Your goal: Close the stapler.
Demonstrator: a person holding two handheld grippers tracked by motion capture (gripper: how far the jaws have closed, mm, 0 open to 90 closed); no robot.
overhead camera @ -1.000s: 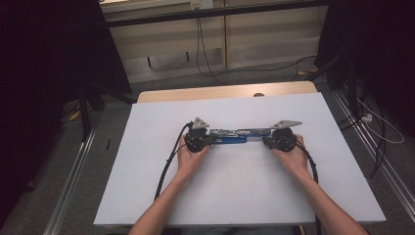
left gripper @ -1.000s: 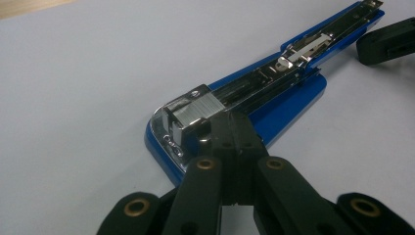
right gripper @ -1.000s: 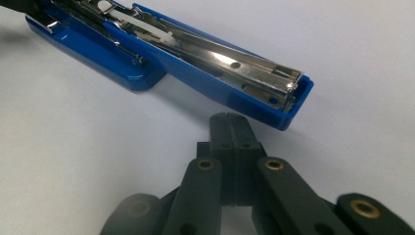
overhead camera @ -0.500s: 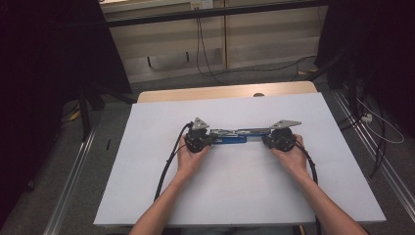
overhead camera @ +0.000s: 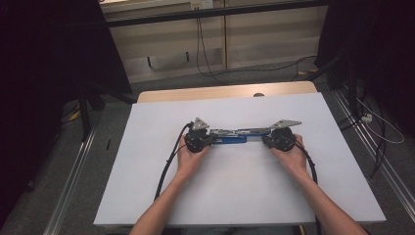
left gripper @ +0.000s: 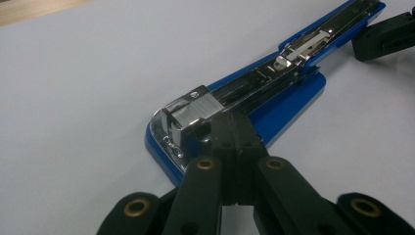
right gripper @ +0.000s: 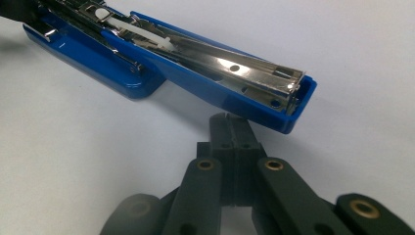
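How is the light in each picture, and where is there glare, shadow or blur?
High view: the white table is evenly lit, the room around it dark. Left gripper view: glare on the metal of the open stapler; the left gripper is sharp. Right gripper view: bright shine on the stapler's metal rail, a soft shadow under its blue arm, and the right gripper blurs toward the bottom edge.

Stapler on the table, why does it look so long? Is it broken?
Not visibly broken, but odd: the blue stapler lies swung wide open on the white table, top arm flat beyond the base, shiny staple track bared. The left gripper and right gripper, jaws shut, sit at its two ends.
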